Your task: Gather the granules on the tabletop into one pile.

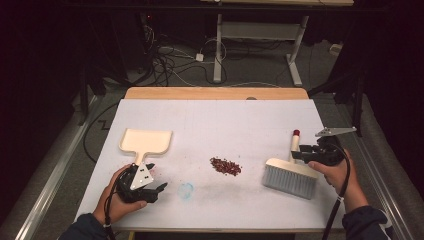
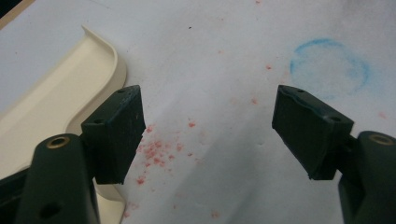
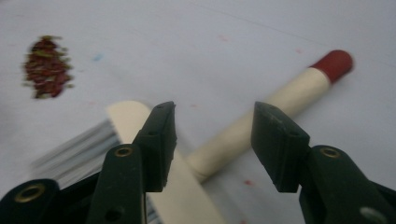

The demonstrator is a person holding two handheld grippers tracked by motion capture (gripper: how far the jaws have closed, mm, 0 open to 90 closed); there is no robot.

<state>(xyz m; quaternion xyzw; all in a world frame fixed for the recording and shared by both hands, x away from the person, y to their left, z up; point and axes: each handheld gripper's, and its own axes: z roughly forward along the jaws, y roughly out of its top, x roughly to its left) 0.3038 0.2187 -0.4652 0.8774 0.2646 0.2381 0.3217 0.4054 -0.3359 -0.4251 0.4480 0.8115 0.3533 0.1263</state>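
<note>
A cream dustpan point(image 1: 146, 141) lies on the white table top point(image 1: 225, 115) at the left, and its edge point(image 2: 51, 102) runs beside my left jaw. My left gripper point(image 1: 157, 189) point(image 2: 208, 116) is open just below the pan's handle, over bare table with faint red specks. A small pile of dark red crumbs point(image 1: 225, 166) point(image 3: 45, 67) sits mid-table. At the right lies a hand brush point(image 1: 291, 177) with grey bristles and a cream, red-tipped handle point(image 3: 280, 105). My right gripper point(image 1: 300, 152) point(image 3: 215, 126) hovers open over the handle's base, its pads apart from it.
A faint blue ring point(image 1: 186, 190) point(image 2: 329, 67) is drawn on the table near the left gripper. A wooden strip point(image 1: 215, 93) borders the far edge. Cables and desk legs point(image 1: 218, 50) stand on the floor beyond.
</note>
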